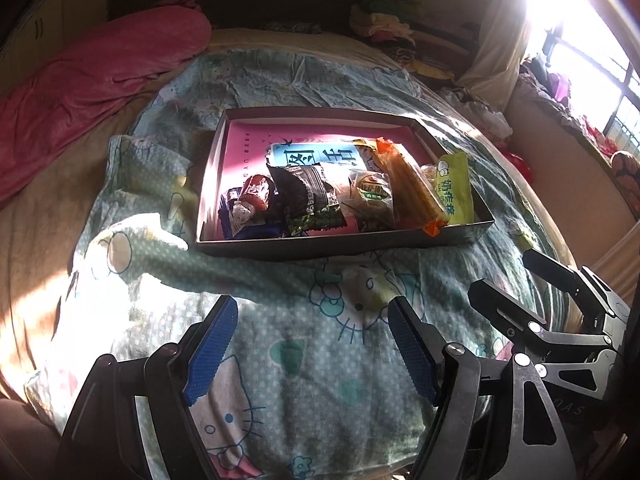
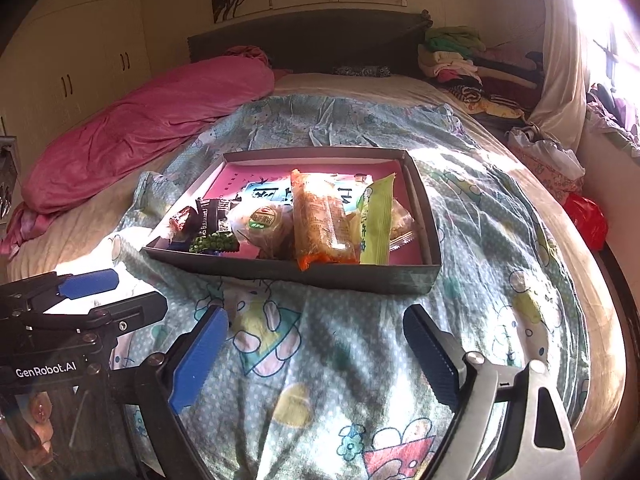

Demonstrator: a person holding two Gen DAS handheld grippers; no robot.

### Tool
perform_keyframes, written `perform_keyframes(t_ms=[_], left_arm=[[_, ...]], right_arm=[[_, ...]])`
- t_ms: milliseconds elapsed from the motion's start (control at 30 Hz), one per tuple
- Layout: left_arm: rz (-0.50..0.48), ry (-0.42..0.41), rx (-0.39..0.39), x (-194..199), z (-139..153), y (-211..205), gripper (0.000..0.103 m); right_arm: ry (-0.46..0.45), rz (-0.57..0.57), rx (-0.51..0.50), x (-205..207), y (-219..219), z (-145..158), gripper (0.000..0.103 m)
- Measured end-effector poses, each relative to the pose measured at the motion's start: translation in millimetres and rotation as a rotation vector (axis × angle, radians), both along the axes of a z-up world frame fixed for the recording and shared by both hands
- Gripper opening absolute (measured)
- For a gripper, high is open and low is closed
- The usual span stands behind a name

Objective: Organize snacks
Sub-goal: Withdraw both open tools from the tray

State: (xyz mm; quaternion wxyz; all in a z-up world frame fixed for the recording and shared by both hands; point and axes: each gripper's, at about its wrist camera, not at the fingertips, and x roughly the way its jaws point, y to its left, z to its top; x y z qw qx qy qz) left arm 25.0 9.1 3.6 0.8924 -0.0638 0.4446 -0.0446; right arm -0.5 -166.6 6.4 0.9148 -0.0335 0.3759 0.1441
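Snack packets lie packed in a shallow grey box on the cartoon-print quilt; the left gripper and right gripper hover just before it, jaws apart, empty.

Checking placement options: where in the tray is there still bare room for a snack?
Bare pink floor shows along the shallow grey cardboard tray's far wall and left side. The near half is crowded, from the black-and-green packet across to the lime-green packet.
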Motion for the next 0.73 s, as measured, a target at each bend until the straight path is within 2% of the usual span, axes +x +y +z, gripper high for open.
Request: perform_keyframes(t_ms=[400,600,733], left_arm=[[0.005,-0.006,0.018,-1.7,1.6,-3.4,0.079],[0.017,0.012,-0.015,1.5,-4.2,0.0,0.079],[0.033,-0.015,-0.018,1.6,-1.5,4.0,0.079]], right_arm=[[-0.003,-0.019,0.0,-0.4,-5.7,-0.5,0.089],[-0.009,-0.028,-0.003,1.1,-10.2,-2.8,0.089],[-0.022,-0.046,0.003,3.3,-16.9,-4.1,0.09]])
